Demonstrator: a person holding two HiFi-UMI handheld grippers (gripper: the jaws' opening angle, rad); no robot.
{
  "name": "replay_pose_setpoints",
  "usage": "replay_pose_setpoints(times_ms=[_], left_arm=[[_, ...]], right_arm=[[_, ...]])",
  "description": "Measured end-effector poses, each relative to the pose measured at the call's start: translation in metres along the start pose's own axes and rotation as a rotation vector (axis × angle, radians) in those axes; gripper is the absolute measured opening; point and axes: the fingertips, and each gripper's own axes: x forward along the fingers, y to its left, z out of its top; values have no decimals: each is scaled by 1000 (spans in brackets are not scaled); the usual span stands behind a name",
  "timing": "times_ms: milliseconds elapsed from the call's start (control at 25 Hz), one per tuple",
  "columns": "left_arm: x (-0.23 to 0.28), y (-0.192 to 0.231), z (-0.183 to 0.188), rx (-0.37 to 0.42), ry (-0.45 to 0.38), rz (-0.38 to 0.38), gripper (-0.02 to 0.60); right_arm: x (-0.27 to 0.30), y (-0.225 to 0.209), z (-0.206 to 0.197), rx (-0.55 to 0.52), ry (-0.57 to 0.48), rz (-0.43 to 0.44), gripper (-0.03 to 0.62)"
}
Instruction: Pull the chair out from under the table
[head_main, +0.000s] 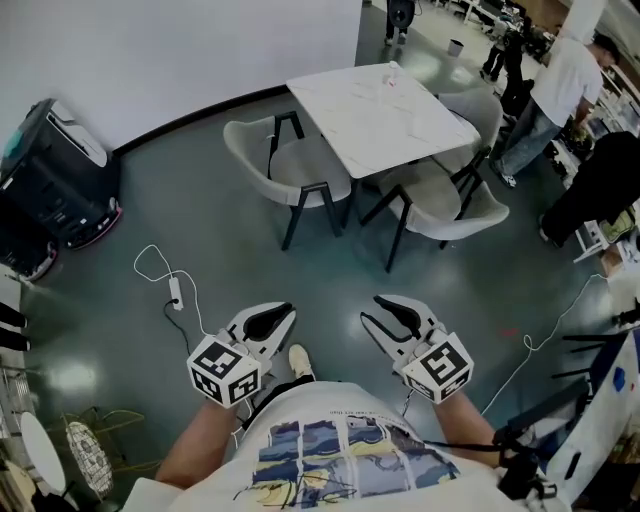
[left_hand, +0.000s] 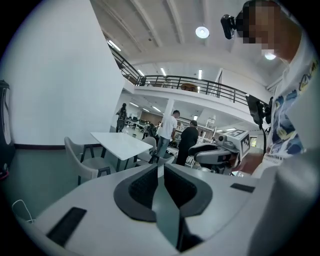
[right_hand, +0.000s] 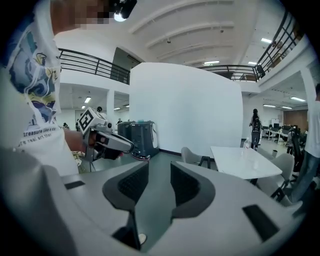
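A white square table (head_main: 375, 110) stands across the room, with grey shell chairs on black legs tucked around it. One chair (head_main: 288, 162) is at its left side, another (head_main: 450, 205) at its near corner and a third (head_main: 482, 108) at its right. Both grippers are held low in front of the person, well short of the chairs. My left gripper (head_main: 283, 311) is shut with nothing in it; the left gripper view shows its pads (left_hand: 150, 185) together. My right gripper (head_main: 374, 308) is open and empty, and in the right gripper view a gap shows between its pads (right_hand: 187, 187).
A black wheeled machine (head_main: 50, 180) stands by the wall at left. A white cable with a power strip (head_main: 175, 292) lies on the floor ahead of the left gripper. People (head_main: 560, 90) stand beyond the table at upper right. A small bottle (head_main: 392, 72) sits on the table.
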Motion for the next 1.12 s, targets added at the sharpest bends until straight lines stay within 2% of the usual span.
replay_pose_setpoints(times_ms=[200, 400, 600, 840, 1000, 1120], left_arm=[[9, 65, 22, -11, -10, -39, 56], [20, 120, 19, -88, -2, 19, 78], [54, 168, 23, -152, 1, 33, 109], [115, 243, 56, -186, 27, 138, 127], [160, 310, 74, -194, 85, 223, 144], [189, 356, 89, -196, 97, 267, 150]], right_arm=[[65, -29, 22, 3, 10, -9, 120], [110, -53, 28, 10, 29, 13, 120], [155, -105, 27, 29, 31, 43, 120], [214, -194, 41, 22, 25, 97, 120], [248, -264, 57, 6, 7, 100, 120], [264, -311, 61, -4, 13, 98, 123]])
